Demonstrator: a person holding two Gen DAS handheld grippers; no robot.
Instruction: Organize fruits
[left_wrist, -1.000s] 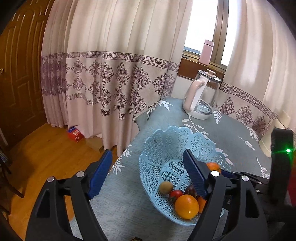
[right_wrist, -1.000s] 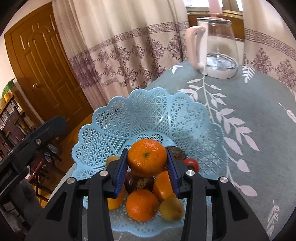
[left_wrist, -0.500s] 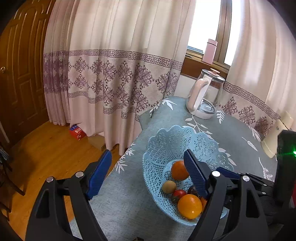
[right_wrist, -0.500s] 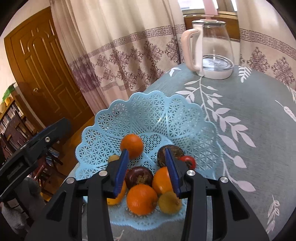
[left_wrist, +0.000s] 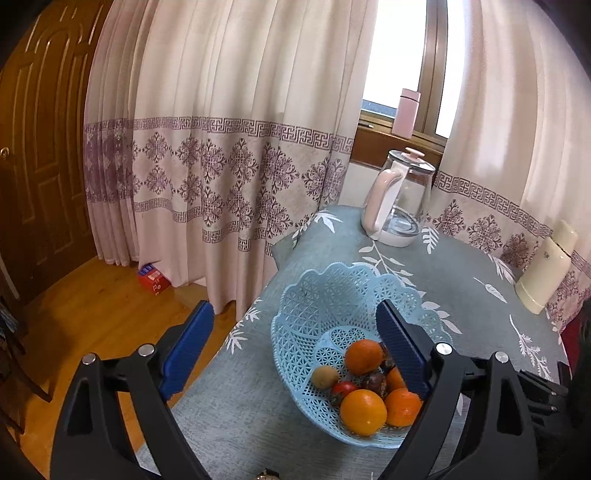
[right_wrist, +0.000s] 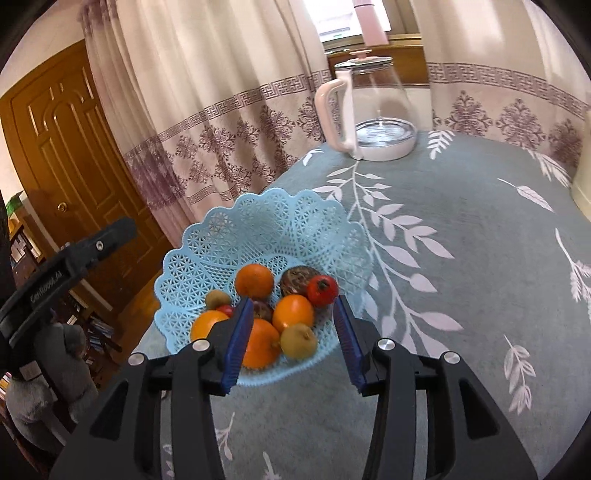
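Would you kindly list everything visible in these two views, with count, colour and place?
Light blue lattice plastic basket: one, near the table's left edge.
Round oranges: four, orange, in the basket.
Tomatoes: two, red, in the basket.
Yellow-green fruits: two, in the basket.
Dark brown fruits: at least two, in the basket.
Glass kettle with pink handle: one, table's far end.
Pink bottle: one, on the windowsill.
Cream container: one, table's right side.
Red box: one, on the floor.
Grey-blue leaf-print tablecloth: one, covering the table.
Left gripper: black, blue pads, open.
Right gripper: same, open, empty.
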